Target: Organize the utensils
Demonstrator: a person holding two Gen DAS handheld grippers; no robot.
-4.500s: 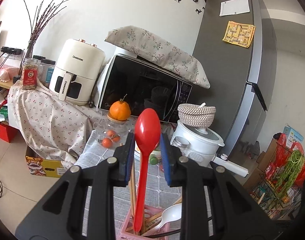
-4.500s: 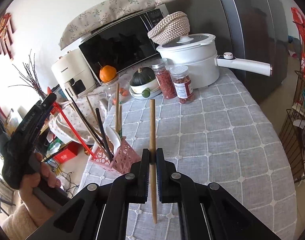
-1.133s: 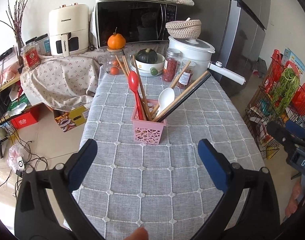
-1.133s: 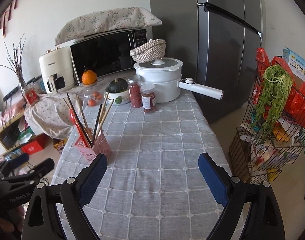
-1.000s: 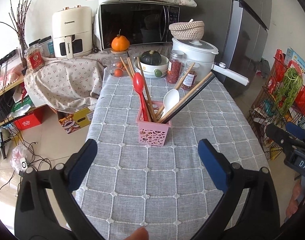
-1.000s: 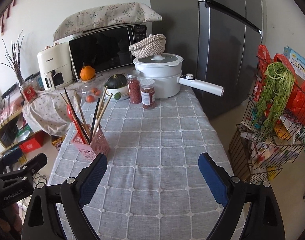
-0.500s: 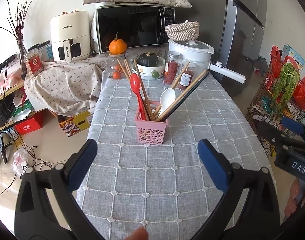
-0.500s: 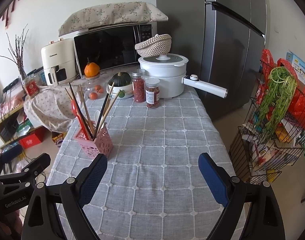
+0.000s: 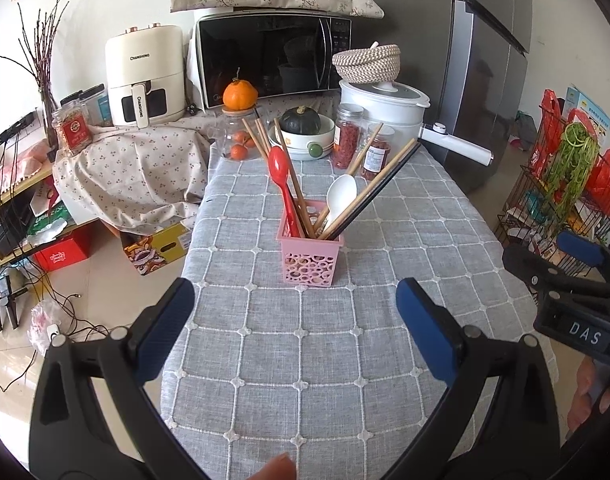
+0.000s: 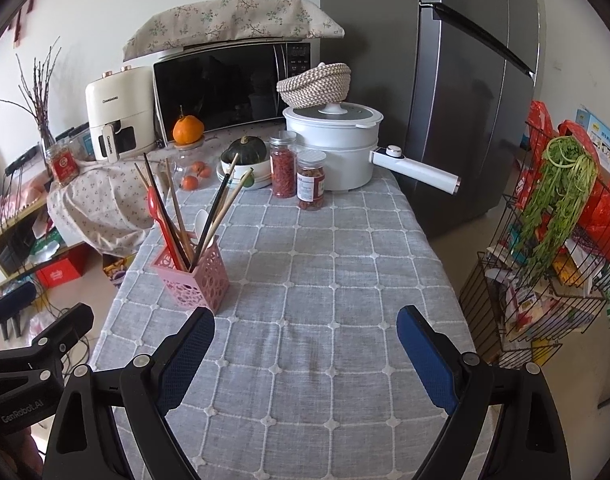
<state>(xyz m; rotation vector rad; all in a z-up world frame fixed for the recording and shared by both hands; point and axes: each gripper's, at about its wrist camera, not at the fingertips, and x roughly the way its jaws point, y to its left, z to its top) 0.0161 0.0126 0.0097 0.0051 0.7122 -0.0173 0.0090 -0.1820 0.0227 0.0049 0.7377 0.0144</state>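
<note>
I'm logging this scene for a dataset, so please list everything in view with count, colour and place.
Utensil basket: 1, pink, table centre.
Red spoon: 1, in basket.
White spoon: 1, in basket.
Chopsticks: several, wooden and dark, in basket.
Jars: 2, red contents, far end.
Pot: 1, white, behind jars.
Squash: 1, dark green, in bowl.
Microwave: 1, black, at back.
Air fryer: 1, cream, beside microwave.
Fridge: 1, grey.
Left gripper: open.
Right gripper: open.
</note>
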